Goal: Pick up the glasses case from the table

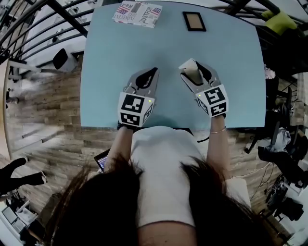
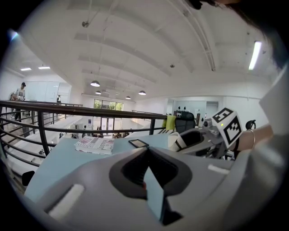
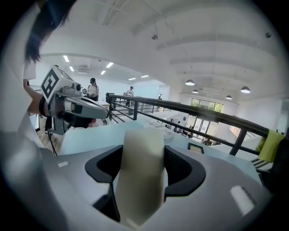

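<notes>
The glasses case is a cream, rounded case. My right gripper is shut on it and holds it clear of the light blue table. In the right gripper view the case fills the gap between the two dark jaws of the right gripper, standing up between them. My left gripper hovers over the table to the left of the case, holding nothing, its jaws together. In the left gripper view the left gripper shows its jaws meeting, and the held case shows off to the right.
A folded newspaper and a black-framed tablet lie at the table's far edge. A black railing runs along the left, beyond the table. A yellow-green chair stands at the far right, and wooden floor surrounds the table.
</notes>
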The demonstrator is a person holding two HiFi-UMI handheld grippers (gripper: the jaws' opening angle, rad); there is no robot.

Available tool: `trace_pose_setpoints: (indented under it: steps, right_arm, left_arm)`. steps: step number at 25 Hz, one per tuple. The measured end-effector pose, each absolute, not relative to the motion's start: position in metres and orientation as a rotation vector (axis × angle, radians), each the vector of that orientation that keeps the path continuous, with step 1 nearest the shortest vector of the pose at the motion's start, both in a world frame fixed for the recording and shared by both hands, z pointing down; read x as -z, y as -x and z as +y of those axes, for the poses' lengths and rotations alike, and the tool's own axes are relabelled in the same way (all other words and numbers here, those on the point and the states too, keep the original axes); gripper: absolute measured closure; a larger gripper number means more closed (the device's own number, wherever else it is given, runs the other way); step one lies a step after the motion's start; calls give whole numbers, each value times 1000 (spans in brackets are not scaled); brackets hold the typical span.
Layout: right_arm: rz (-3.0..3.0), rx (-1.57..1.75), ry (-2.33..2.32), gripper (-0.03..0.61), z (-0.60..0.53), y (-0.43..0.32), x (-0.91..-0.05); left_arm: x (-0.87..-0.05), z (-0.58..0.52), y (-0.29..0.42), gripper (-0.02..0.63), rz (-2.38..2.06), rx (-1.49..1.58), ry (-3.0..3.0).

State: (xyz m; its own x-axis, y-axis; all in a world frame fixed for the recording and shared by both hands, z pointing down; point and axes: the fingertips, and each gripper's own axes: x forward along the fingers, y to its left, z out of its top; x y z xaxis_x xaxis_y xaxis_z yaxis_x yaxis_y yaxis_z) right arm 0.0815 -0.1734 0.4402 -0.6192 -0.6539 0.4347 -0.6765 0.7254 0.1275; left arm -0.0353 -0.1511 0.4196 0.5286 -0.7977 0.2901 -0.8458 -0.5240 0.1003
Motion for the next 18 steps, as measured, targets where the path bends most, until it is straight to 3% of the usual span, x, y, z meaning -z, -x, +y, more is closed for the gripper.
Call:
trace_pose_setpoints:
  steps: [18]
  right_arm:
    - [-2628, -21, -1422, 293, -154, -147, -355]
  left_arm:
    - [-403, -154, 21, 557, -1387, -277, -2558]
